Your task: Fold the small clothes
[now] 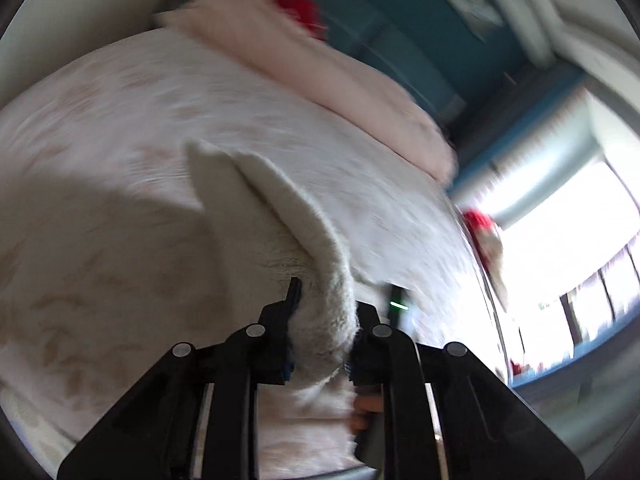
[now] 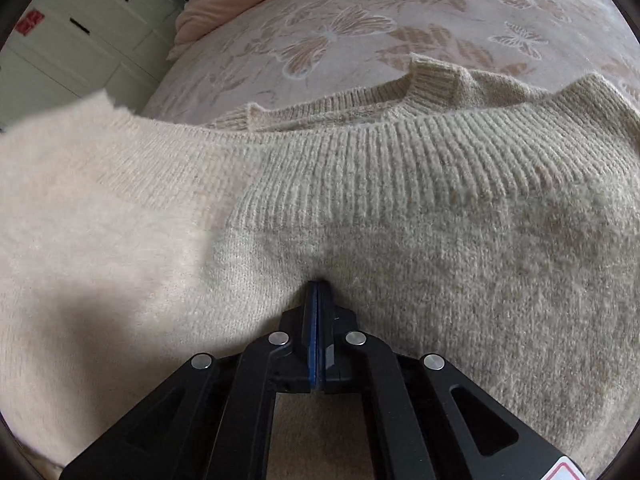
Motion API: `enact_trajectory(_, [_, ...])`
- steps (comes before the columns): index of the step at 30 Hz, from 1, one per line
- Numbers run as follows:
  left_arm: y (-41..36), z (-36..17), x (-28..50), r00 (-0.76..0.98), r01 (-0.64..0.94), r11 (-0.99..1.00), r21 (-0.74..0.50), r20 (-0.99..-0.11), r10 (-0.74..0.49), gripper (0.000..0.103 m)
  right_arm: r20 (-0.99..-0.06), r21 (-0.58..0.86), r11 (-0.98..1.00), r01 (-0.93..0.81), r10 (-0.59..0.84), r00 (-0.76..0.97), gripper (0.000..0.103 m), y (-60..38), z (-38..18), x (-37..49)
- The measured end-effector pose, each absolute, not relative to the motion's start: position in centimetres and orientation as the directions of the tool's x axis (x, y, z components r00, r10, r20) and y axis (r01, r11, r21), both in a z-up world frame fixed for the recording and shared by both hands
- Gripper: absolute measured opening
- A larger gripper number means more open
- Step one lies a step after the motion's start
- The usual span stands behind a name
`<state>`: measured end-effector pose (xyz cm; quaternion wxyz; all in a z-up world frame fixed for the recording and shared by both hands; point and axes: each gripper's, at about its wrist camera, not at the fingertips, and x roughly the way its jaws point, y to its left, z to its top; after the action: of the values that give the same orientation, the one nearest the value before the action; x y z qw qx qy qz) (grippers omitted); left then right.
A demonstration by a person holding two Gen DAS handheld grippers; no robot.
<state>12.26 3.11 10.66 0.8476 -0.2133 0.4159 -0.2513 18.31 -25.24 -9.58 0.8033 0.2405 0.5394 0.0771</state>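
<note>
A cream knitted sweater (image 2: 440, 240) lies spread on the bed, its ribbed band running across the right wrist view and its collar (image 2: 432, 76) beyond. My right gripper (image 2: 318, 286) is shut, pads together, with its tips dented into the knit and nothing visible between them. On the left of that view a fuzzy part of the sweater is raised and blurred. In the left wrist view my left gripper (image 1: 326, 312) is shut on a thick fold of the sweater (image 1: 304, 240), held up above the bed. The picture there is smeared.
The bedspread (image 2: 340, 28) is pale with a butterfly pattern. A pink blanket (image 1: 320, 72) lies along the bed's far edge with something red (image 1: 300, 8) behind it. A white cabinet (image 2: 80, 40) stands beside the bed. A bright window (image 1: 560, 260) is at right.
</note>
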Motion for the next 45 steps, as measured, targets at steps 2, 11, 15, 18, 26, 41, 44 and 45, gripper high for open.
enact_trajectory(2, [-1.3, 11.1, 11.7, 0.481, 0.321, 0.770, -0.551, -0.605, -0.634, 0.017, -0.783, 0.539, 0.829, 0.151, 0.426, 0.454, 0.000, -27.4, -8.2, 16.8])
enact_trajectory(11, [-16.2, 4.4, 8.2, 0.338, 0.492, 0.795, -0.355, -0.764, -0.550, 0.036, -0.762, 0.508, 0.796, 0.328, 0.238, 0.602, 0.012, -41.2, -3.7, 1.7])
enact_trajectory(15, [-13.4, 4.0, 4.4, 0.387, 0.494, 0.799, -0.344, -0.735, -0.556, 0.076, -0.759, 0.487, 0.814, 0.318, 0.214, 0.614, 0.053, -42.2, -1.8, -1.4])
enact_trajectory(18, [-10.0, 4.1, 2.8, 0.467, 0.491, 0.838, -0.237, -0.741, -0.483, 0.085, -0.715, 0.542, 0.807, 0.234, 0.296, 0.633, 0.069, -40.2, -0.7, 0.3])
enact_trajectory(26, [-4.9, 1.5, 2.1, 0.506, 0.411, 0.911, -0.044, -0.820, -0.268, 0.085, -0.802, 0.548, 0.793, 0.265, 0.409, 0.436, 0.070, -32.7, -4.6, 8.9])
enact_trajectory(41, [-8.2, 0.0, 2.5, 0.452, 0.435, 0.891, -0.129, -0.824, -0.340, 0.087, -0.822, 0.478, 0.809, 0.341, 0.277, 0.497, 0.027, -41.2, -5.2, 3.7])
enact_trajectory(44, [-10.3, -1.1, 2.4, 0.432, 0.466, 0.878, -0.106, -0.839, -0.331, 0.087, -0.761, 0.587, 0.736, 0.337, 0.359, 0.540, 0.035, -42.0, -6.3, 2.6])
enact_trajectory(45, [-10.9, -1.3, 2.3, 0.434, 0.476, 0.874, -0.094, -0.839, -0.327, 0.087, -0.741, 0.601, 0.733, 0.319, 0.362, 0.565, 0.045, -42.2, -5.6, 2.6])
